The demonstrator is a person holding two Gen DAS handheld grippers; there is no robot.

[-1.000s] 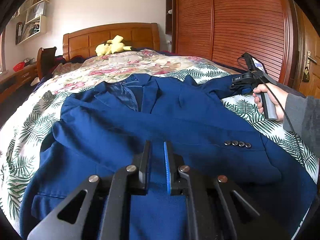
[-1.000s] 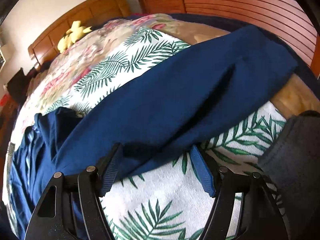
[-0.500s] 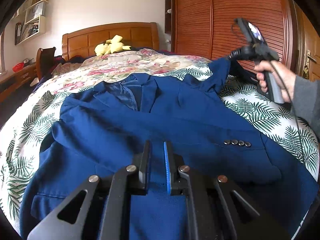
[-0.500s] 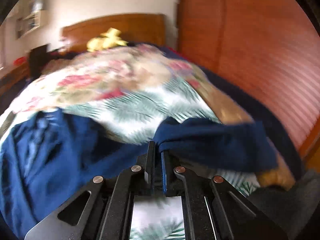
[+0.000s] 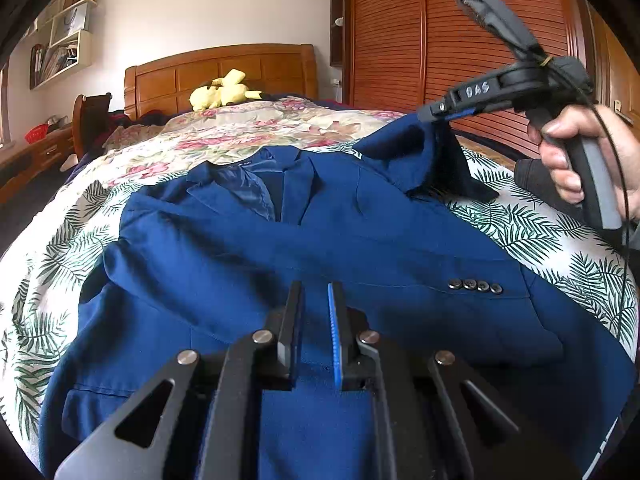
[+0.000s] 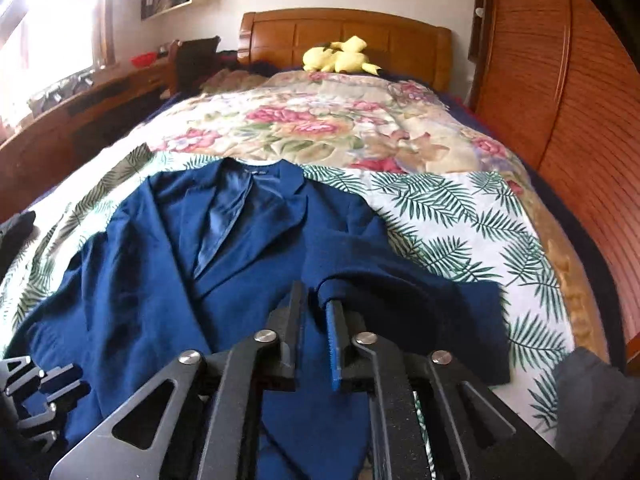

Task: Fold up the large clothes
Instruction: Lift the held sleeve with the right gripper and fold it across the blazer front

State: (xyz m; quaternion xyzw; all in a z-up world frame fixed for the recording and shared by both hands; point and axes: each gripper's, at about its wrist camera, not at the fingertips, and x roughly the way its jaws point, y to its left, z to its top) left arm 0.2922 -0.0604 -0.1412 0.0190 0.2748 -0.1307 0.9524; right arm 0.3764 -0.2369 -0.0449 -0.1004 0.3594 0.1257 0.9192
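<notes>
A blue jacket point(image 5: 288, 248) is spread front-up across the near half of a bed point(image 6: 460, 216), its collar toward the wooden headboard point(image 5: 224, 70). The bed is covered near the foot by a white spread with green palm leaves point(image 5: 532, 232) and farther up by a floral quilt point(image 6: 332, 128). A yellow plush toy point(image 5: 222, 90) is seen lying against the headboard. A slatted wooden wardrobe point(image 5: 400, 28) runs along one side of the bed; on the other side a desk point(image 6: 76, 120) stands under a bright window, and wall shelves point(image 5: 60, 60) hang above.

The left gripper point(image 5: 316, 320) is held low over the jacket's lower front, its fingers nearly closed with nothing between them. The right gripper point(image 6: 316, 316), carried by a hand point(image 5: 580, 152), is raised above the bed; a fold of the jacket's sleeve point(image 5: 424, 152) is pinched between its fingers, which have just eased slightly apart, and the cuff end hangs down over the palm-leaf spread.
</notes>
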